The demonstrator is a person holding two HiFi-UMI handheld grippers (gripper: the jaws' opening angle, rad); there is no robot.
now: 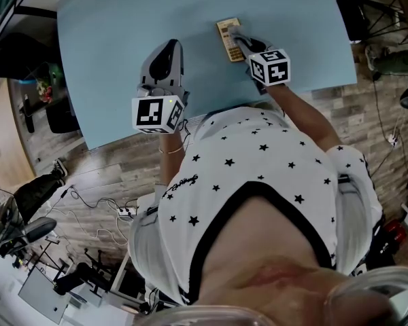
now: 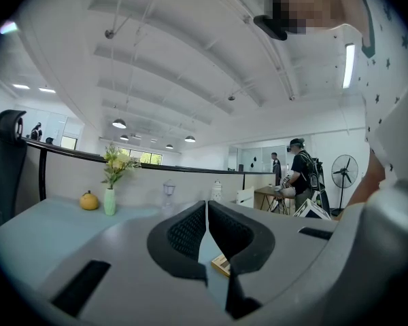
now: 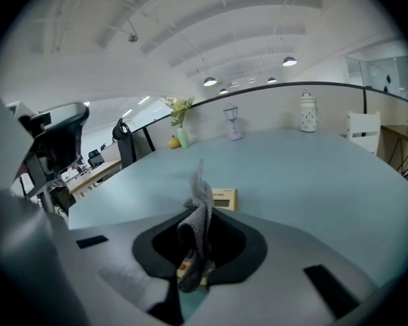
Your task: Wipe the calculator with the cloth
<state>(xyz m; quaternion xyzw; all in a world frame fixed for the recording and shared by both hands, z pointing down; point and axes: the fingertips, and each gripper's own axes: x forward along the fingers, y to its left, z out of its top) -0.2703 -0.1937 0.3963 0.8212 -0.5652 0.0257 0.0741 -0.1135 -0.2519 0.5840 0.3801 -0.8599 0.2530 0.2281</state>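
Pale blue bench point(image 1: 109, 60) is seen bearing a tan calculator point(image 1: 228, 38), its print too small to be read. A grey cloth point(image 3: 198, 223) is pinched in the right claw point(image 1: 243, 45) over the calculator's near end. The left claw point(image 2: 207, 229) is pressed together on nothing, resting near the calculator.

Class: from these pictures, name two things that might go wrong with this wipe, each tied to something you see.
1. The calculator lies loose on the table. The left gripper, shut and empty, sits apart from it, so a stroke may push it along.
2. The right gripper pinches only a narrow fold of the cloth, so its hard fingers may scrape the calculator.
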